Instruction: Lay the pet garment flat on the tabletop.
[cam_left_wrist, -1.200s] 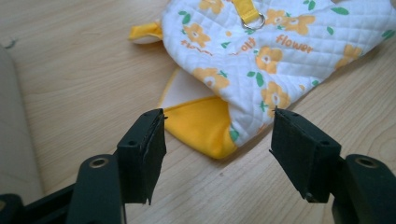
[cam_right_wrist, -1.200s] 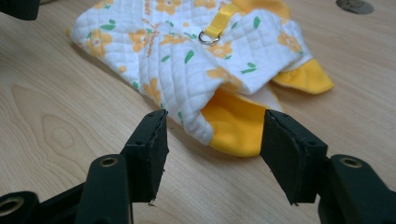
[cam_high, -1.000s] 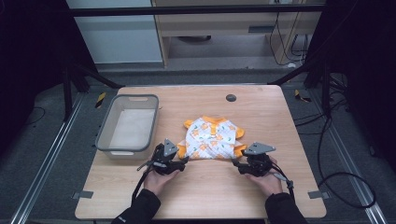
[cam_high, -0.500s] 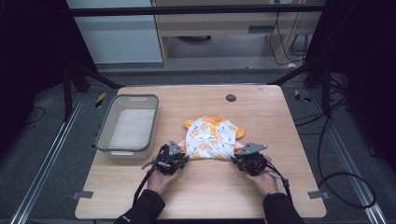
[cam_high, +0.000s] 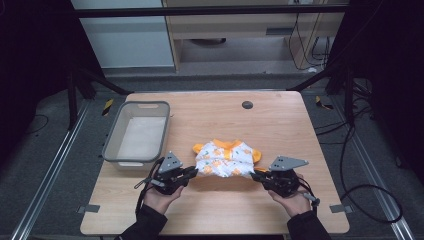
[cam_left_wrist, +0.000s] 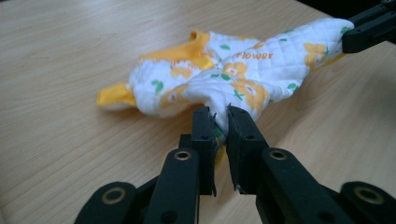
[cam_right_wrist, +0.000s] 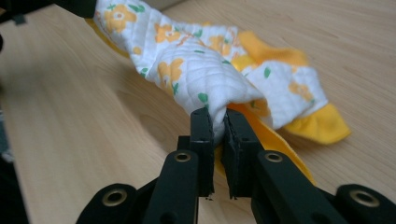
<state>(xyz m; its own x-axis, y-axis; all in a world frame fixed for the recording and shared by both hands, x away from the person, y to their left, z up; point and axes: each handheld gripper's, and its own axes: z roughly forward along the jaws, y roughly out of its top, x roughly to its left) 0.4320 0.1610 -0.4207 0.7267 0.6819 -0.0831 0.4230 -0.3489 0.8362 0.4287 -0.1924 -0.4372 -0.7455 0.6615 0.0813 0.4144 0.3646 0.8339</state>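
The flowered baby garment (cam_high: 227, 159) lies bunched on the wooden worktop (cam_high: 280, 120), right of the grey bin (cam_high: 137, 132), its near edge lifted. The left gripper (cam_left_wrist: 219, 122) has just clamped its fingers on one pinched corner. The right gripper (cam_right_wrist: 215, 122) has just clenched on the other.

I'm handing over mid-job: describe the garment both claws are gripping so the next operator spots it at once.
On the wooden table, look right of the grey plastic bin, toward the near edge. There lies a small quilted baby garment, pinched at its near corners by the left claw and right claw. It is white with orange flowers, green leaves and yellow-orange trim, the only cloth item there.
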